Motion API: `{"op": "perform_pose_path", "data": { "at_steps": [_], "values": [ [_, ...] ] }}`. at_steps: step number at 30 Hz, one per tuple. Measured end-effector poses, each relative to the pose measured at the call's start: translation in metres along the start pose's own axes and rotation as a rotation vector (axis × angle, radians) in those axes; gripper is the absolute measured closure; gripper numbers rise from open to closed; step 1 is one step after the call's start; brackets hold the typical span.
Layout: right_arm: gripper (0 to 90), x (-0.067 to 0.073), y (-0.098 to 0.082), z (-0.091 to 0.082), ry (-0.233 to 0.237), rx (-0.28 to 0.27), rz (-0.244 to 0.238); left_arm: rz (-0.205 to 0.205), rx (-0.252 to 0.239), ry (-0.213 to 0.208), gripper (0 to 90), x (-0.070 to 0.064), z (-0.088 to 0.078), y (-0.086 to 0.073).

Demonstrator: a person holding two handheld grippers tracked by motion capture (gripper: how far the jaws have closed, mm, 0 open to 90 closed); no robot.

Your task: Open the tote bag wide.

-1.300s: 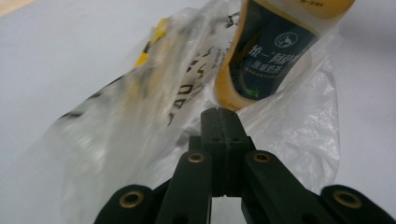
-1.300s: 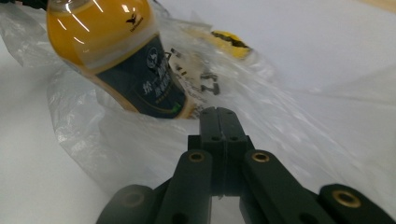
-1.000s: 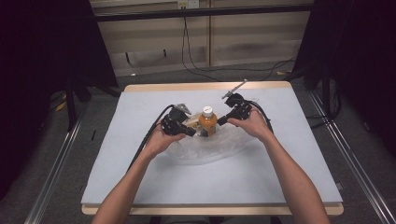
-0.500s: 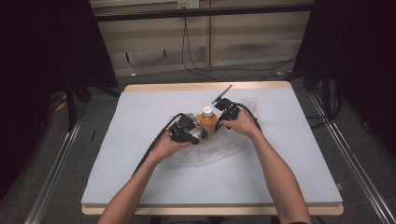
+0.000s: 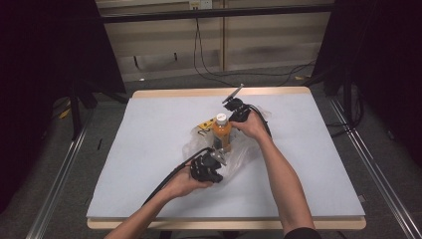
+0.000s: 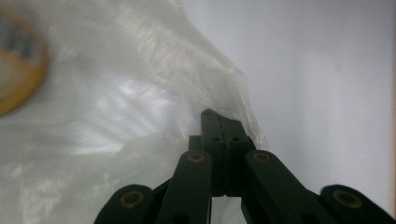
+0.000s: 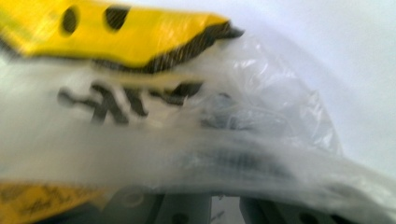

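An orange bottle (image 5: 222,133) with a white cap stands upright mid-table, inside a clear plastic bag (image 5: 238,151). A yellow package (image 5: 203,127) lies just left of it. My left gripper (image 5: 218,159) is on the bag's near side, jaws shut on a fold of film. In the left gripper view the closed jaws (image 6: 219,120) meet the bag's edge (image 6: 140,93), and the bottle (image 6: 14,79) is a blur behind the film. My right gripper (image 5: 231,115) is at the bag's far edge, by the cap. The bag (image 7: 261,140) drapes over its jaws, with the yellow package (image 7: 116,32) beyond.
A pale blue-white mat (image 5: 149,149) covers the table, which has a wooden rim (image 5: 174,93). Cables (image 5: 239,74) trail on the floor behind it. Metal rails (image 5: 59,174) run along both sides, and dark curtains hang at left and right.
My left hand has pulled back toward the near table edge, drawing the bag's near side with it. The right hand has shifted left to the bottle's cap. The bottle has stayed put.
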State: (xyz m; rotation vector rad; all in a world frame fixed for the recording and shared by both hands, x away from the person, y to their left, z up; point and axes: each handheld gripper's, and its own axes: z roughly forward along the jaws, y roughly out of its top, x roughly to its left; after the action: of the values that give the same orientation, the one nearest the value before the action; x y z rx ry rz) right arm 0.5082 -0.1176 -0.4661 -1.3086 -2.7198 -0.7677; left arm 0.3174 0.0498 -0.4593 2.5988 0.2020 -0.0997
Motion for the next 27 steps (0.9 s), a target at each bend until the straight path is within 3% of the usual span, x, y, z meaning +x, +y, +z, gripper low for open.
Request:
{"op": "perform_pose_path", "data": {
  "at_steps": [1, 3, 8, 9, 12, 14, 16, 19, 20, 22, 24, 26, 27],
  "values": [
    [90.0, 0.0, 0.001, 0.001, -0.002, -0.002, 0.005, 0.028, 0.016, -0.006, 90.0, -0.005, 0.0, 0.001],
    [90.0, -0.001, 0.004, 0.001, -0.021, -0.001, 0.002, 0.042, 0.012, 0.004, 90.0, -0.012, 0.001, 0.001],
    [90.0, -0.004, 0.011, 0.004, -0.043, -0.016, 0.022, 0.044, 0.014, -0.047, 90.0, -0.022, 0.0, -0.002],
    [90.0, -0.004, 0.012, 0.004, -0.061, -0.02, 0.018, 0.065, 0.029, -0.053, 90.0, -0.023, 0.0, -0.002],
    [90.0, -0.002, 0.015, 0.007, -0.108, -0.033, 0.022, 0.069, 0.036, -0.06, 90.0, -0.026, 0.001, 0.0],
    [90.0, -0.001, 0.016, 0.007, -0.126, -0.039, 0.033, 0.074, 0.04, -0.103, 90.0, -0.026, 0.0, -0.001],
    [90.0, -0.001, 0.017, 0.008, -0.136, -0.05, 0.036, 0.075, 0.03, -0.109, 90.0, -0.029, 0.001, -0.003],
    [90.0, 0.002, 0.02, 0.009, -0.178, -0.033, 0.014, 0.073, 0.046, -0.127, 90.0, -0.032, 0.0, -0.002],
    [90.0, 0.003, 0.021, 0.009, -0.196, -0.022, 0.016, 0.098, 0.054, -0.128, 90.0, -0.035, 0.001, -0.001],
    [90.0, 0.004, 0.025, 0.011, -0.223, -0.016, 0.017, 0.085, 0.049, -0.125, 90.0, -0.036, 0.001, -0.001],
    [90.0, 0.001, 0.025, 0.011, -0.204, -0.023, 0.045, 0.083, 0.054, -0.147, 90.0, -0.032, 0.0, -0.001],
    [90.0, 0.0, 0.025, 0.009, -0.191, -0.018, 0.035, 0.071, 0.032, -0.144, 90.0, -0.029, -0.001, -0.003],
    [90.0, 0.0, 0.024, 0.008, -0.161, -0.022, 0.044, 0.066, 0.009, -0.144, 90.0, -0.026, -0.003, -0.003]
  ]
}}
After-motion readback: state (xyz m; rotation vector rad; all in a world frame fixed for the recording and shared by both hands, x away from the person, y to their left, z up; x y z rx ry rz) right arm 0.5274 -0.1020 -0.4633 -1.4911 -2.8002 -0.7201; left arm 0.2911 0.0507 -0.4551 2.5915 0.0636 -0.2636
